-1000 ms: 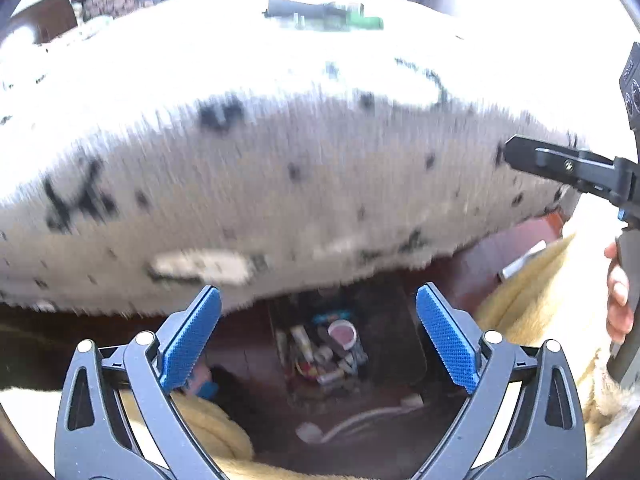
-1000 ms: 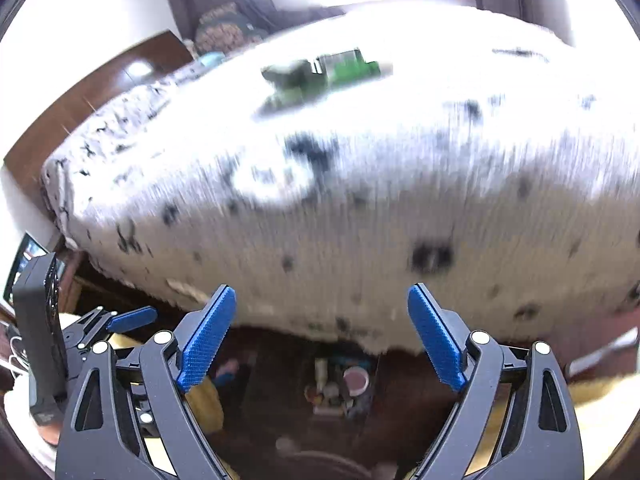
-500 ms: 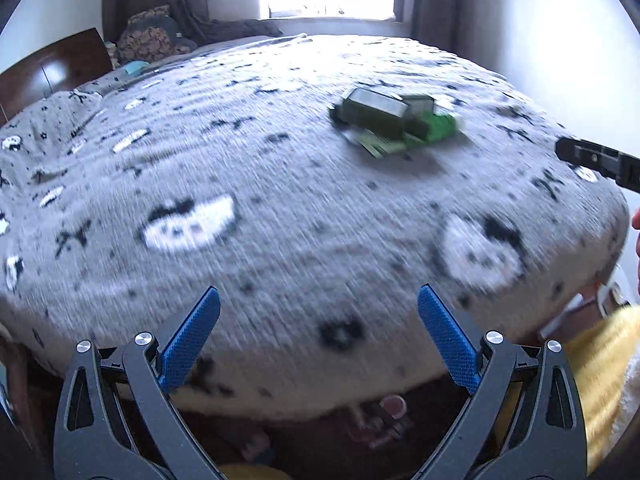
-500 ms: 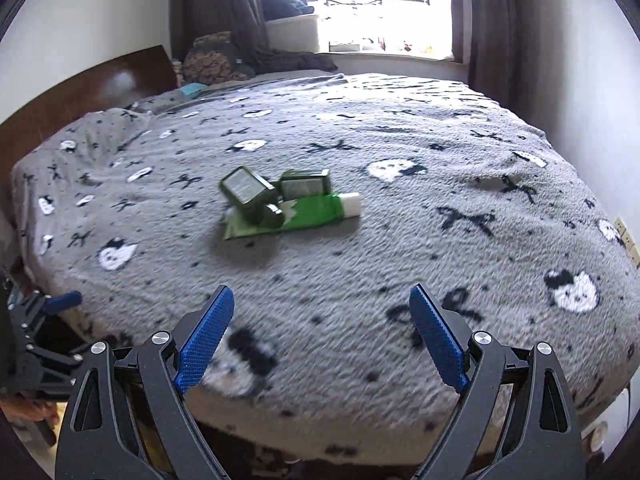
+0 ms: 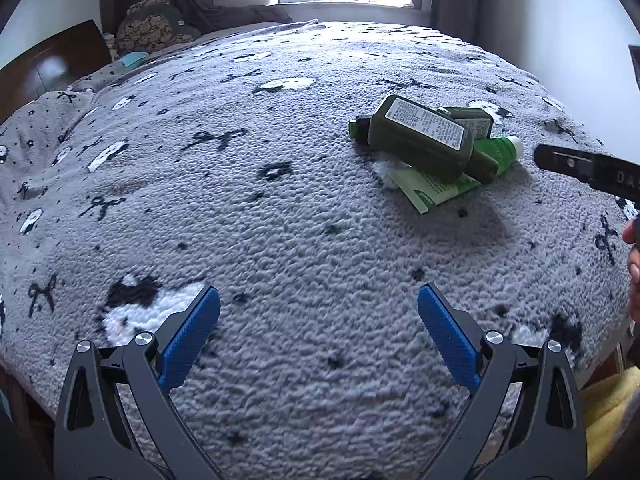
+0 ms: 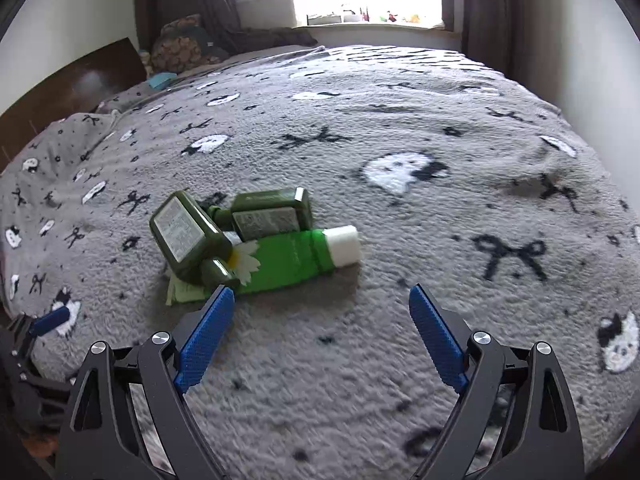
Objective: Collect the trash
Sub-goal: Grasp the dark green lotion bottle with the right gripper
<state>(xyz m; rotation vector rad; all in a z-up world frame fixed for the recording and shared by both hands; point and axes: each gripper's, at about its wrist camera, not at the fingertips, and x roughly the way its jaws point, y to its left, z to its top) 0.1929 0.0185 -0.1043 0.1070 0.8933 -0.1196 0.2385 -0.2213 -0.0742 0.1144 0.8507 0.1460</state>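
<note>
— Where's the trash you're after?

— Bunched in one small heap on the bed [image 6: 440, 128], out on the grey patterned blanket. A dark green bottle [image 6: 188, 240] lies tilted across a second green bottle [image 6: 272, 214], both leaning on a bright green tube [image 6: 296, 258] with a white cap. A pale green packet [image 5: 434, 190] pokes out underneath.

— Why are both your grippers spread so wide?

— Nothing is in either one yet. My right gripper [image 6: 322, 332] has its jaws wide apart with only blanket between them, its left pad just short of the heap. My left gripper [image 5: 318, 332] is equally wide and empty, and farther from the pile, which sits up and to its right.

— So the right goes first?

— I'd judge so; it's nearer. The stacking worries me: pull the tube and the bottles may roll off.
</note>
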